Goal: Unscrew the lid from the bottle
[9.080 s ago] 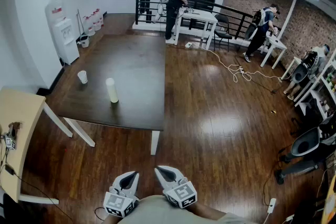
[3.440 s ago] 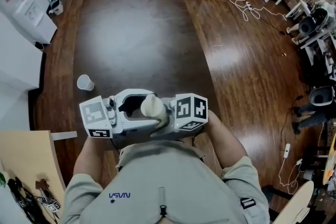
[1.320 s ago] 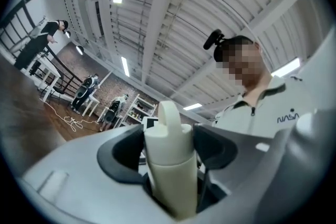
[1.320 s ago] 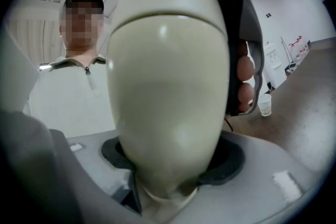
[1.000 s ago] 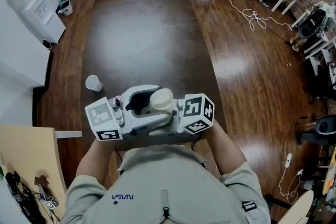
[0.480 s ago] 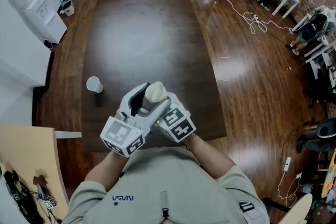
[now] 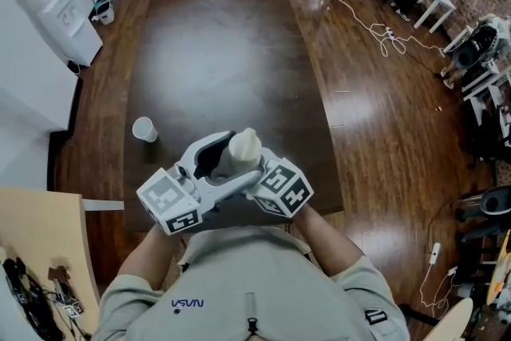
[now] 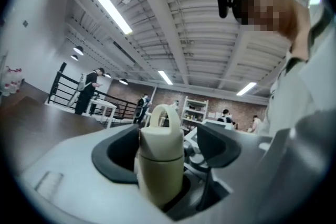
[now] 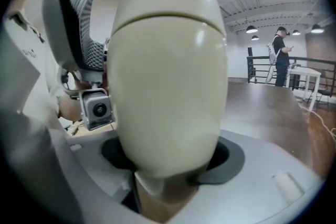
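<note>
Dark wood counter (image 7: pixel 215 52) lies below; right gripper (image 7: pixel 254 172) fingers clamp the cream bottle (image 7: pixel 243 148) above its near edge, anchoring it; left gripper (image 7: pixel 209 160) fingers, just opened, straddle the lid (image 8: pixel 160 134) untouched, probably resetting for 1 more twist.

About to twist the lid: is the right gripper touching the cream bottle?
Touching. The right gripper view shows the cream bottle seated between the right gripper and its dark pads, which press against its sides.
</note>
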A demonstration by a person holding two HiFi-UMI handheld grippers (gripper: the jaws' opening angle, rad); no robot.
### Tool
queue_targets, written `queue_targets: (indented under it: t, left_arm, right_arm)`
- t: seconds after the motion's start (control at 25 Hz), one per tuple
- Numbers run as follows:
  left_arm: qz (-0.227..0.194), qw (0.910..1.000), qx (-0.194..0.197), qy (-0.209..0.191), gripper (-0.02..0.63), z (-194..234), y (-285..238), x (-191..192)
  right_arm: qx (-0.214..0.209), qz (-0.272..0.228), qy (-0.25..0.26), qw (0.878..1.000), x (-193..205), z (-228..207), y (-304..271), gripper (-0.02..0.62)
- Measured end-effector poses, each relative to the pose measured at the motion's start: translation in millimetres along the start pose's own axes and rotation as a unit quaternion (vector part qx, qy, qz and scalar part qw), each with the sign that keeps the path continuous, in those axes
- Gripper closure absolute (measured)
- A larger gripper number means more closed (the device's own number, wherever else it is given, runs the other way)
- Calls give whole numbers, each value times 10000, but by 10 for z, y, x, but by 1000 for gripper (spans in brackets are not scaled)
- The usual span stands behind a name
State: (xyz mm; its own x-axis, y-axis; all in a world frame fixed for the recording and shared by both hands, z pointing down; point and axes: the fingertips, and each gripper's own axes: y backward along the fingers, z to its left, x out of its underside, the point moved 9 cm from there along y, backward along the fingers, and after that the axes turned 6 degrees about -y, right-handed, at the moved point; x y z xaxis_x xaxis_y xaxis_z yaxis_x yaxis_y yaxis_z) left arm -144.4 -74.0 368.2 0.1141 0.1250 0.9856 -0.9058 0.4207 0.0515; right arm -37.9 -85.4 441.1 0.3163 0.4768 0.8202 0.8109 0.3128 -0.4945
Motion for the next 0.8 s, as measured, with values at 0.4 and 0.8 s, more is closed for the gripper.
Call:
queue_targets:
  t: [0.4,0.8]
  left_arm:
    - [-358,9697,2341,599,272,13,202,-186]
    - [-303,9440,3200,743,296,-58,73,-165]
  right_arm:
    - [-3341,341,583,9401,-130,412,442,295]
    - [-4377,1006,590,8915,-11,609,347,295]
